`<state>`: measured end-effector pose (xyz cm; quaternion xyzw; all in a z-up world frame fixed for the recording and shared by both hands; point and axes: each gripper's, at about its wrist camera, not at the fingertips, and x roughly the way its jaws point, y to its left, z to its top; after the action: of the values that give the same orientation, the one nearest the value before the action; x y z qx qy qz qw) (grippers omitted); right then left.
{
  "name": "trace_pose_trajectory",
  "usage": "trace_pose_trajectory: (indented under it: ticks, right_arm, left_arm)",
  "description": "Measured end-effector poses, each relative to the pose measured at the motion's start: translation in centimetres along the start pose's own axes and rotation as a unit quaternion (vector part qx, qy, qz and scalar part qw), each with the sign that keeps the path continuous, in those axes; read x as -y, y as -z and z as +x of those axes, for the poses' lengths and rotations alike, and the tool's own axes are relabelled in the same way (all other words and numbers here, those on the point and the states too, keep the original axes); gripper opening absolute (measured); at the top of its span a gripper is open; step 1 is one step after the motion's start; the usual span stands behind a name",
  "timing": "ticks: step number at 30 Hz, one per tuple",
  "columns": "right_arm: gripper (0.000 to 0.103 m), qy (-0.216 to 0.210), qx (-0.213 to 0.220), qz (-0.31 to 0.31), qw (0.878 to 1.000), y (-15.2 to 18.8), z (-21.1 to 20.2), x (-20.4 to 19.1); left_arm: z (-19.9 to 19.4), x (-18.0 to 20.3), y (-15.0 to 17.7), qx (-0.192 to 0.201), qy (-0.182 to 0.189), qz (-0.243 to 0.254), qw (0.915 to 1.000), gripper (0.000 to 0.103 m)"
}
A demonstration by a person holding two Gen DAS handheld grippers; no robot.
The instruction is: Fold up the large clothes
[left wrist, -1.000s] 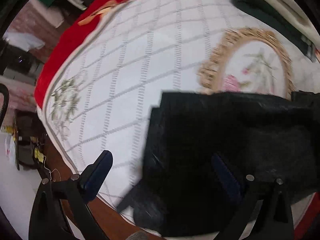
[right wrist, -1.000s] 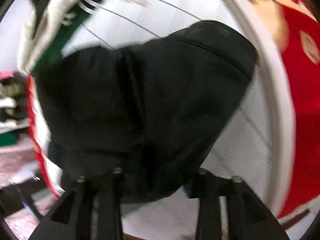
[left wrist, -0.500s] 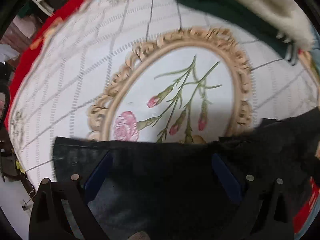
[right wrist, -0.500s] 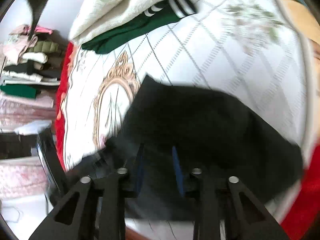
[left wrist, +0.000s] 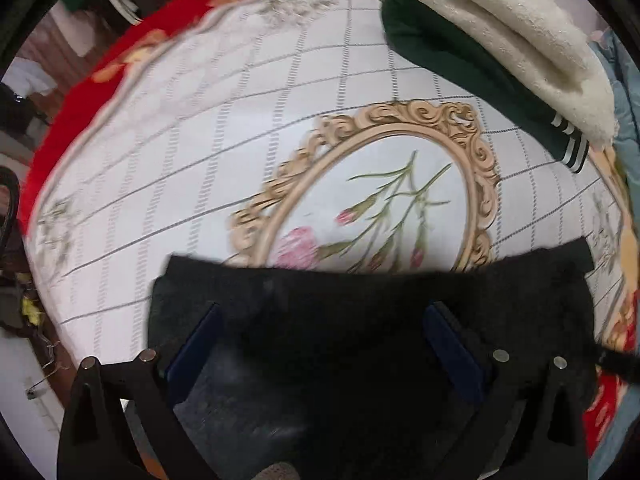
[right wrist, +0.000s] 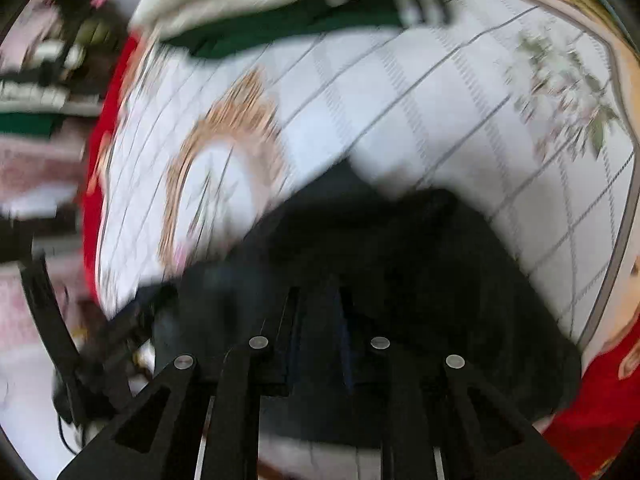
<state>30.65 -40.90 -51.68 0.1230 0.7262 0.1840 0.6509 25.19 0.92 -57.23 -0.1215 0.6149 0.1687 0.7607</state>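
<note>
A black garment (left wrist: 360,320) lies folded near the front edge of a white quilted bed cover (left wrist: 224,152) with a gold oval flower motif. My left gripper (left wrist: 324,340) is open, its blue-padded fingers (left wrist: 196,340) spread wide just above the garment. In the right wrist view, which is blurred, the same black garment (right wrist: 420,272) fills the lower middle. My right gripper (right wrist: 318,328) has its jaws close together on a fold of the black cloth.
A pile with a cream fleece (left wrist: 512,40) over a dark green striped garment (left wrist: 460,68) sits at the far right of the bed. The red border (left wrist: 60,128) marks the bed's left edge. Stacked clothes (right wrist: 36,92) stand beyond the bed.
The black garment has been drawn flat along the front of the bed. My left gripper swung over it. My right gripper's jaws closed in on the cloth.
</note>
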Motion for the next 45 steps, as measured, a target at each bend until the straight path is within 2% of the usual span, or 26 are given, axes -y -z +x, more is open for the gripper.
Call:
trace_pose_trajectory:
  ticks: [2,4,6,8,11,13,15,16,17,19,22,24,25,27,28,30,33,35,37,39,40,41,42,44,45]
  right_arm:
    - [0.018,-0.014,-0.046,-0.006,0.999,1.4,2.6,-1.5]
    - [0.018,0.002,-0.096,-0.012,0.995,2.9,6.4,-1.8]
    - [0.014,0.038,-0.103,-0.011,0.994,2.4,9.4,-2.5]
    - [0.013,0.043,-0.107,0.021,0.993,2.0,11.2,-1.5]
    - [0.013,0.047,-0.123,0.027,0.991,1.6,11.1,-1.4]
    - [0.014,0.027,-0.110,0.017,0.993,2.4,9.9,-0.9]
    - [0.019,-0.018,-0.082,0.027,0.996,2.7,8.5,-0.5]
    - [0.023,-0.054,-0.054,0.045,0.996,4.1,6.3,1.0]
    - [0.036,-0.066,-0.031,0.060,0.996,5.2,4.5,2.3]
    - [0.053,-0.075,0.027,0.106,0.991,8.4,0.4,6.2]
    - [0.056,-0.053,0.079,0.183,0.978,12.6,-3.5,12.3]
    - [0.056,-0.038,0.084,0.230,0.969,14.6,-3.6,16.5]
    - [0.056,-0.045,0.081,0.246,0.965,15.0,-3.1,17.8]
    - [0.056,-0.087,0.090,0.268,0.955,15.6,-1.7,20.6]
    - [0.056,-0.124,0.104,0.269,0.950,15.3,-0.8,21.5]
    - [0.056,-0.172,0.132,0.261,0.941,14.8,0.0,22.1]
    - [0.057,-0.222,0.165,0.263,0.924,13.9,1.0,22.5]
    - [0.057,-0.271,0.188,0.277,0.903,13.7,1.5,22.7]
    - [0.057,-0.323,0.196,0.285,0.881,13.4,3.1,21.1]
    - [0.057,-0.390,0.200,0.287,0.852,13.6,3.8,20.7]
    - [0.057,-0.395,0.197,0.281,0.852,13.5,3.8,20.5]
    - [0.058,-0.379,0.188,0.273,0.864,13.2,4.3,20.0]
    - [0.058,-0.342,0.168,0.271,0.884,13.4,4.7,20.1]
    - [0.058,-0.361,0.150,0.274,0.879,14.2,5.3,19.8]
    - [0.058,-0.360,0.137,0.267,0.883,14.6,5.3,19.5]
  left_arm:
    - [-0.5,-0.6,1.6,0.000,-0.017,-0.005,0.9998,0.103]
    - [-0.4,-1.4,3.0,-0.008,-0.025,-0.010,0.9996,0.103]
    - [-0.4,-1.1,4.5,-0.019,-0.032,-0.012,0.9992,0.103]
    - [0.3,-1.2,5.2,-0.032,-0.030,-0.012,0.9989,0.103]
    - [0.3,-0.8,5.7,-0.029,-0.036,-0.004,0.9989,0.103]
    - [0.1,-0.2,5.6,-0.024,-0.022,0.000,0.9995,0.103]
    - [0.3,0.6,5.8,-0.020,-0.008,0.009,0.9997,0.103]
    - [0.9,1.1,5.7,-0.022,-0.003,0.015,0.9996,0.103]
    - [1.4,1.6,5.9,-0.023,0.004,0.021,0.9995,0.103]
    - [3.1,2.5,6.3,-0.032,0.001,0.036,0.9989,0.103]
    - [4.9,2.5,6.5,-0.037,0.005,0.028,0.9989,0.103]
    - [5.3,2.0,6.5,-0.044,0.019,0.013,0.9988,0.103]
    - [5.3,1.8,6.5,-0.045,0.023,0.011,0.9986,0.103]
    - [5.3,1.6,6.7,-0.045,0.026,0.013,0.9985,0.103]
    - [5.3,1.5,6.7,-0.046,0.027,0.014,0.9985,0.103]
    - [5.3,1.0,6.5,-0.052,0.030,0.018,0.9980,0.103]
    - [5.7,1.0,5.7,-0.060,0.032,0.024,0.9974,0.103]
    - [6.0,1.1,5.2,-0.064,0.032,0.027,0.9970,0.103]
    - [6.2,1.0,5.2,-0.066,0.032,0.027,0.9969,0.103]
    - [6.4,1.1,5.0,-0.069,0.031,0.027,0.9968,0.103]
    - [6.4,1.1,4.9,-0.070,0.030,0.027,0.9967,0.103]
    - [6.5,1.1,4.9,-0.071,0.029,0.028,0.9967,0.103]
    - [6.4,1.2,5.0,-0.071,0.027,0.029,0.9967,0.103]
    - [6.6,1.5,4.8,-0.074,0.026,0.029,0.9965,0.103]
    - [6.6,2.1,4.7,-0.075,0.025,0.029,0.9965,0.103]
